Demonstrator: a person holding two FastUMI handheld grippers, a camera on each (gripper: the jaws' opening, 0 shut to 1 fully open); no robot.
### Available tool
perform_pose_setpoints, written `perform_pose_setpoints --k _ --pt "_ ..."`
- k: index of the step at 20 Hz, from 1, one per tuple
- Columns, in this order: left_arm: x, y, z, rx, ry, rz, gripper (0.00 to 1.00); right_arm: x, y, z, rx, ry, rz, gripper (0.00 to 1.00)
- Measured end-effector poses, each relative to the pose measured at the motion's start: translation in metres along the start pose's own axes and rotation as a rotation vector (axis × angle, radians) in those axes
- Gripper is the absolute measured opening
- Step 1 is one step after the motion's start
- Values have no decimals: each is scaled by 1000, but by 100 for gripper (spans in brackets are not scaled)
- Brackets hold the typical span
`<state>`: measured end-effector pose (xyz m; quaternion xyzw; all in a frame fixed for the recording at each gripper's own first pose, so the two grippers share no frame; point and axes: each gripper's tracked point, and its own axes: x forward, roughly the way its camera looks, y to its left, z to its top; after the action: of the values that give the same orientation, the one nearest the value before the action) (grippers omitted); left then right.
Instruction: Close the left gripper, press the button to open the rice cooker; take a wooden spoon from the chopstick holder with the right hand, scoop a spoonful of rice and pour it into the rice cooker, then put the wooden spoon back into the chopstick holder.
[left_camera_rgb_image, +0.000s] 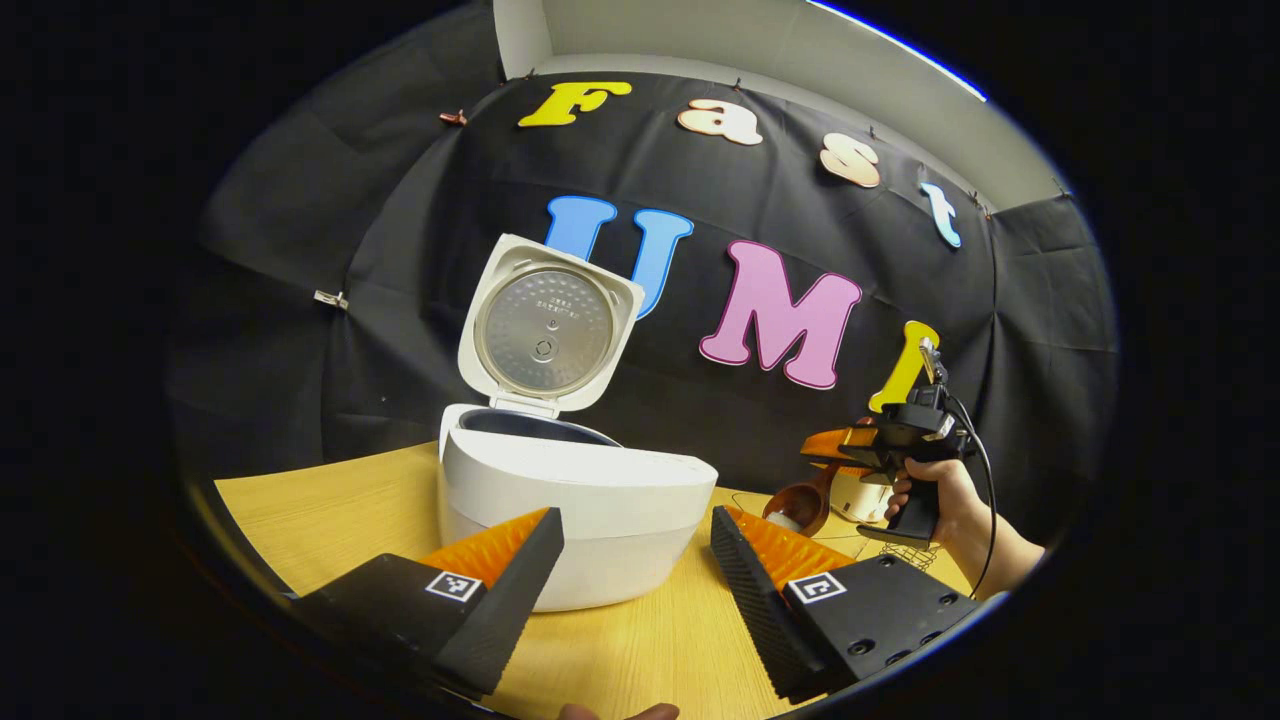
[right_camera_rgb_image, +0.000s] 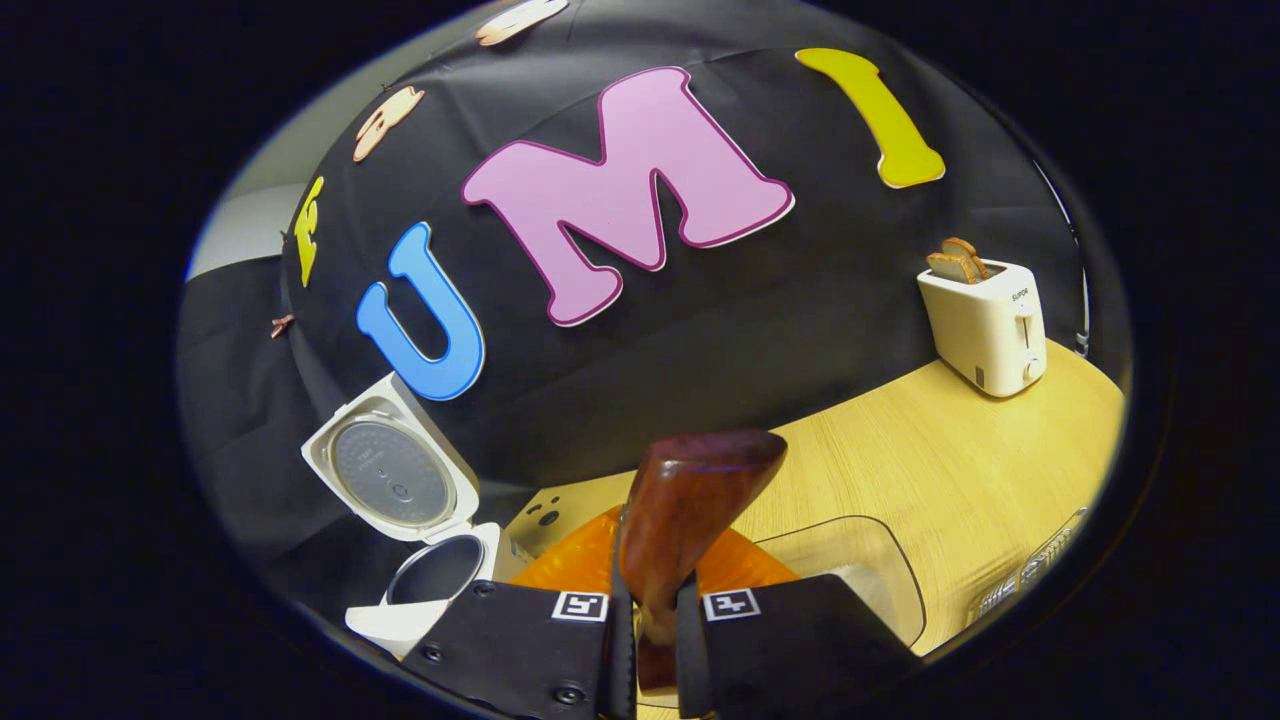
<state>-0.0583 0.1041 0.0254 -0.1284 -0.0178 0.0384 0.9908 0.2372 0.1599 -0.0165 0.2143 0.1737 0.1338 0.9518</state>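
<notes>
Nearest, the left gripper (left_camera_rgb_image: 637, 560) hangs with its jaws spread wide, holding nothing, just in front of the white rice cooker (left_camera_rgb_image: 575, 510) on the pale wooden table (left_camera_rgb_image: 330, 510); the cooker's lid (left_camera_rgb_image: 548, 325) stands raised. Beside it — in the right gripper view — the right gripper (right_camera_rgb_image: 655, 640) clamps the dark brown wooden spoon (right_camera_rgb_image: 690, 500), bowl upward, above a clear plastic container (right_camera_rgb_image: 860, 570). Farther off stands a cream toaster (right_camera_rgb_image: 985, 325) with two bread slices (right_camera_rgb_image: 958, 260).
</notes>
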Motion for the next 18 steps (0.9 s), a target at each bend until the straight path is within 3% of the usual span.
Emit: perform_pose_setpoints --k 10,18 --pt "-3 3 -2 -16 4 5 95 2 50 54 -21 -76 42 19" --pt "-12 20 -4 -49 10 27 95 18 113 48 -69 -51 97 19"
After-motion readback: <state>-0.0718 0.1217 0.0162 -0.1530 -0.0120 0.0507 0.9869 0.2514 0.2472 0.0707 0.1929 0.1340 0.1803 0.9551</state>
